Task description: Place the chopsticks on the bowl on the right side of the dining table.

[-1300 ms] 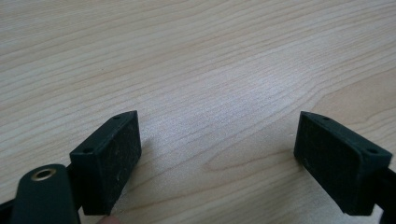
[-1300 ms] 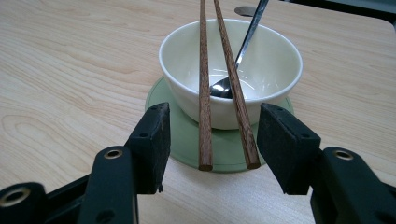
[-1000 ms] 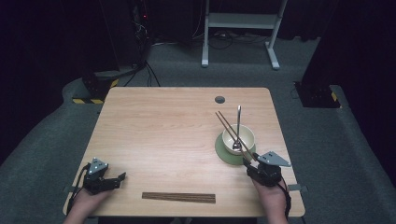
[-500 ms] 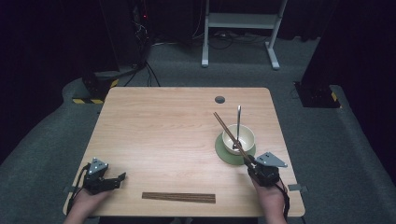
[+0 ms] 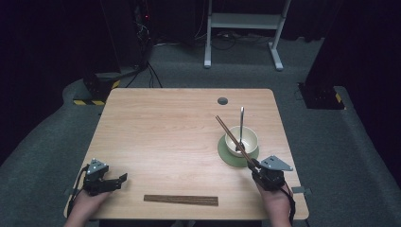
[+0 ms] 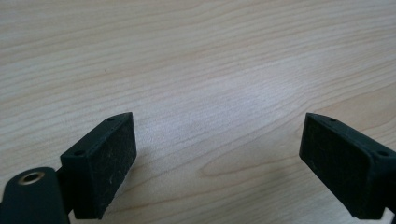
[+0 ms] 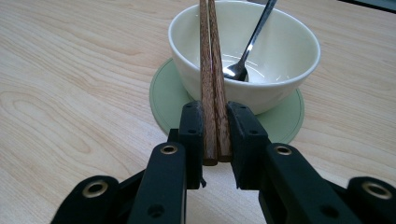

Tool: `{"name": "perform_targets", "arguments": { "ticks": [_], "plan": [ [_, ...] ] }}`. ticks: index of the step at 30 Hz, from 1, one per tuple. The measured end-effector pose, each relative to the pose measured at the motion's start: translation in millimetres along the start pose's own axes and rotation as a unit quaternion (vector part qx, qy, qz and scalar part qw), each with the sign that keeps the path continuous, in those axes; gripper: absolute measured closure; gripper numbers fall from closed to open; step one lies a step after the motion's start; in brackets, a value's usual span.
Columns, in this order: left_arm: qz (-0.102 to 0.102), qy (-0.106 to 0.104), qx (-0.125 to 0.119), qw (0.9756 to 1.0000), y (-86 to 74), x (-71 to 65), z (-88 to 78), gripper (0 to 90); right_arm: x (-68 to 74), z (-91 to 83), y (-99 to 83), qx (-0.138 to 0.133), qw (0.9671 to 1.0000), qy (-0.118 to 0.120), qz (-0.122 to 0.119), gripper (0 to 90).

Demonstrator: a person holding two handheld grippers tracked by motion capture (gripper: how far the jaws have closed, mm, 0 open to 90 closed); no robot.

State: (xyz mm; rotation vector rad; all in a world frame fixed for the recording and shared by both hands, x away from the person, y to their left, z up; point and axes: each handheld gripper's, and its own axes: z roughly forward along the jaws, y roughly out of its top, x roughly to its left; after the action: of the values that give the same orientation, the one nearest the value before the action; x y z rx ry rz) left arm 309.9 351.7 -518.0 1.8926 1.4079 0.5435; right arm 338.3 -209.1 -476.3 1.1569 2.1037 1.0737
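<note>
My right gripper is clamped on a pair of brown chopsticks, its jaws having just closed on their near ends; the sticks slant up over the cream bowl. My left gripper gapes wide over bare table. Beyond, the bowl sits on a green coaster and holds a metal spoon.

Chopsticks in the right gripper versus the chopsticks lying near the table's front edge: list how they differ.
The held chopsticks are clamped between the right gripper's fingers and slant up across the bowl; the lying chopsticks rest flat on the table, touched by nothing. The held pair points away from the person; the lying pair runs parallel to the front edge. Both are dark brown wooden pairs, sticks side by side.
</note>
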Motion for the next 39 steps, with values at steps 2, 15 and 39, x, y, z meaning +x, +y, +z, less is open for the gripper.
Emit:
{"name": "perform_targets", "arguments": {
  "ticks": [2, 15, 39],
  "plan": [
    [0.002, 0.006, -0.016, 0.9999, 7.4, -2.1, -4.7, 12.0, -0.8, -0.5, 0.8, -0.003, 1.0000, -0.001, 0.000, 76.3],
    [0.031, -0.028, -0.047, 0.9980, 70.1, -36.4, 0.8, 14.8, -3.3, 0.1, -1.1, 0.003, 0.9999, -0.010, 0.003, 63.0],
    [0.097, -0.072, -0.062, 0.9907, 130.4, -145.9, 80.3, 16.6, -33.8, -2.9, -3.4, 0.023, 0.9981, -0.049, 0.031, 54.7]
  ]
}}
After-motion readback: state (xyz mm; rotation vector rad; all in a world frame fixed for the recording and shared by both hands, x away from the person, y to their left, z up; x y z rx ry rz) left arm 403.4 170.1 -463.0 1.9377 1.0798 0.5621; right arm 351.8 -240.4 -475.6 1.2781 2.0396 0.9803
